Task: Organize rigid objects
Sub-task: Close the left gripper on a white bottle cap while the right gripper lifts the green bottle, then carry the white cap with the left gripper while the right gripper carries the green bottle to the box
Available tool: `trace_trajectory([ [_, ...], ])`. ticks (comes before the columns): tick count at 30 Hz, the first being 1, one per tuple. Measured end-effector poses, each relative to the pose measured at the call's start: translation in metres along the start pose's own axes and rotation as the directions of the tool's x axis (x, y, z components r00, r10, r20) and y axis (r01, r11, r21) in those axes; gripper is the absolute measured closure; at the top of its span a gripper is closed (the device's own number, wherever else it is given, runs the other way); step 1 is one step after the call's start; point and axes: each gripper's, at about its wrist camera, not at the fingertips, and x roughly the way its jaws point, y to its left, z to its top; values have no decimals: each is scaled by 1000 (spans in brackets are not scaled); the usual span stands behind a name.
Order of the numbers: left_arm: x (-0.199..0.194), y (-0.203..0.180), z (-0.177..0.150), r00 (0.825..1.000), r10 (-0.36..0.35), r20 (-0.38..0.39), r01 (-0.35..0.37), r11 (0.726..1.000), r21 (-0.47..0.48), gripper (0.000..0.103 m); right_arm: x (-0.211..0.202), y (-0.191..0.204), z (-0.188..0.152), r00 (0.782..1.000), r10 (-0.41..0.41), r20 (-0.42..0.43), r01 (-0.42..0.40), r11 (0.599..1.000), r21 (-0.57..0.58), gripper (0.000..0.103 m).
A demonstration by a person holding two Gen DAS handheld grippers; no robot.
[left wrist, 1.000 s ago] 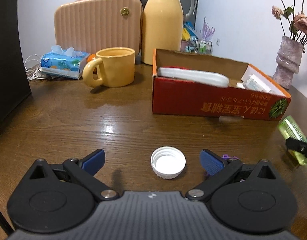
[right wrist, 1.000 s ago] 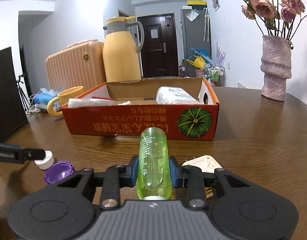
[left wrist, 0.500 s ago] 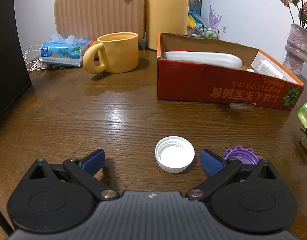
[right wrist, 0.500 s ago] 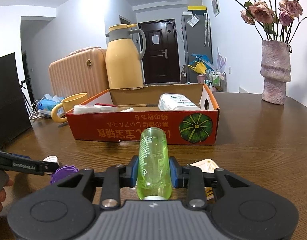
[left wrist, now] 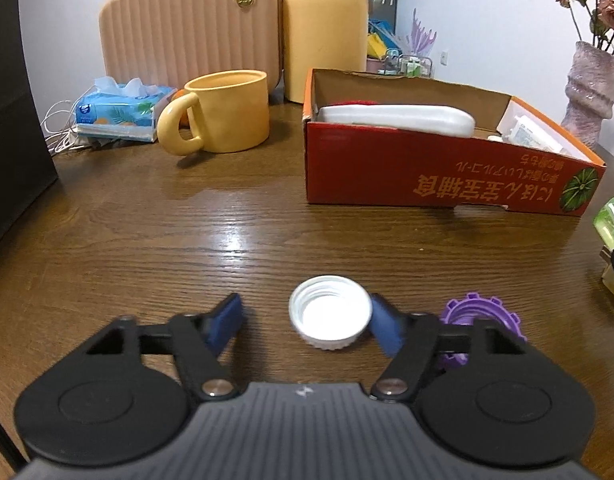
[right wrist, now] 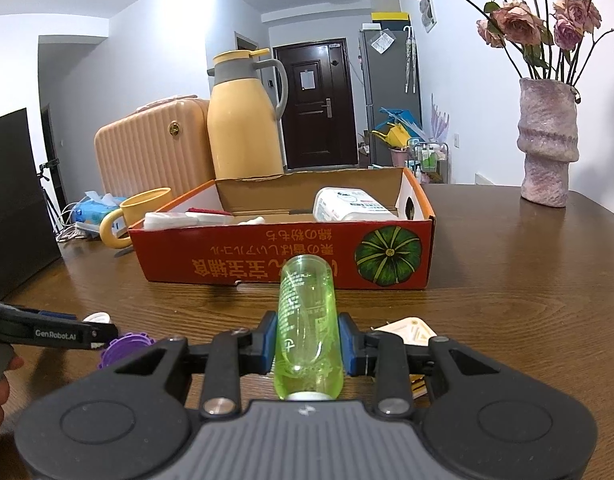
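A white bottle cap (left wrist: 330, 322) lies open side up on the wooden table between the fingers of my left gripper (left wrist: 305, 322). The gripper is open; its right finger touches the cap's rim, its left finger stands apart. A purple toothed cap (left wrist: 481, 318) lies just right of it, partly hidden by the right finger. My right gripper (right wrist: 307, 342) is shut on a translucent green bottle (right wrist: 307, 320), held lengthwise above the table. A red cardboard box (right wrist: 291, 256) with white items inside stands ahead; it also shows in the left wrist view (left wrist: 447, 176).
A yellow mug (left wrist: 223, 112), a tissue pack (left wrist: 123, 110), a beige case (left wrist: 191, 24) and a yellow thermos (left wrist: 325, 28) stand at the back. A pink vase (right wrist: 547, 144) stands at the right. A white and yellow flat piece (right wrist: 409, 330) lies under my right gripper.
My left gripper has narrowed around the white cap, and its right finger now touches the rim. My right gripper has risen a little with the green bottle.
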Motion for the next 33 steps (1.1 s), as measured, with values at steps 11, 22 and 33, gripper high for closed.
trace_trajectory([
  [11,-6,1,1,999,-19,30,19,1000,-2,62,0,0,0,1000,-2,-1,2,1000,-1,73],
  [22,-20,6,3,996,-28,82,31,999,-32,62,-3,2,0,1000,-7,7,7,1000,15,73],
  [33,-44,12,15,986,-32,163,43,997,-63,62,-6,-1,11,999,-10,31,8,999,46,73],
])
